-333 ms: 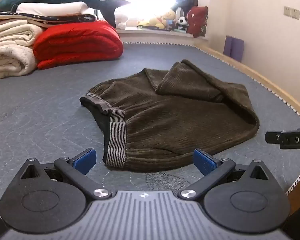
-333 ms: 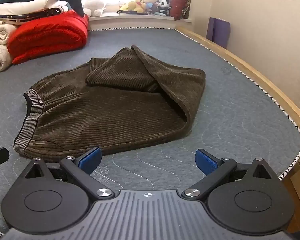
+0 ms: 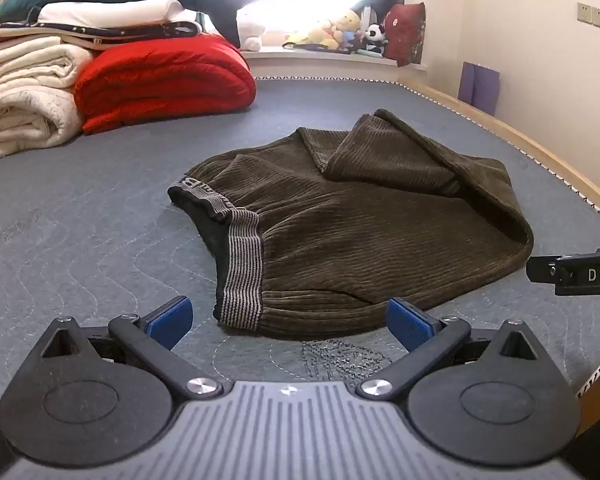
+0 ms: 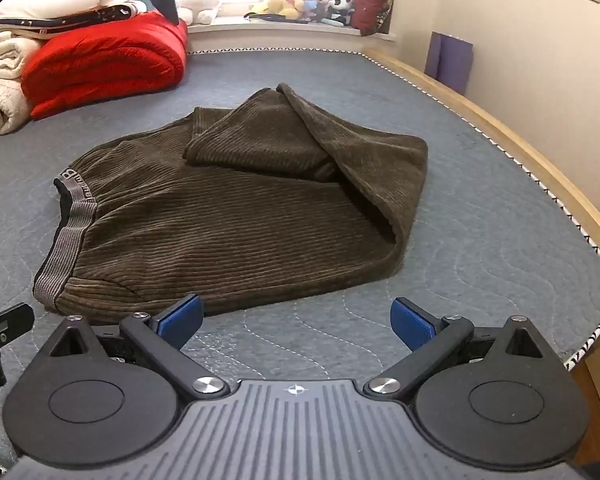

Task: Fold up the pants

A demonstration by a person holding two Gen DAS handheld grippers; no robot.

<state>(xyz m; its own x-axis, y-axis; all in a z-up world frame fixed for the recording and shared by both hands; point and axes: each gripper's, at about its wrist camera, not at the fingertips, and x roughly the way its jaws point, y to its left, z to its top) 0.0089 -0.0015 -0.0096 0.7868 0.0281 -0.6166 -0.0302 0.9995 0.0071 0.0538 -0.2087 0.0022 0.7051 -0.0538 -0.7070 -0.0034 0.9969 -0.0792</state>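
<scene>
**Pants folded on the bed, both grippers wide and empty**

The left gripper (image 3: 290, 316) is held low over the grey quilted mattress (image 3: 80, 240), its blue pads spread wide with nothing between them. The right gripper (image 4: 296, 318) is held the same way — jaws wide apart, nothing gripped. Just beyond both, the brown corduroy pants (image 3: 360, 232) are laid on the mattress, doubled over, with the striped waistband (image 3: 242, 268) at the left and a leg end folded back on top. Farther off — at the back left — a red quilt (image 3: 164, 76) is stacked beside white blankets (image 3: 24, 96). Plush toys (image 3: 336, 32) are lined along the windowsill.
</scene>
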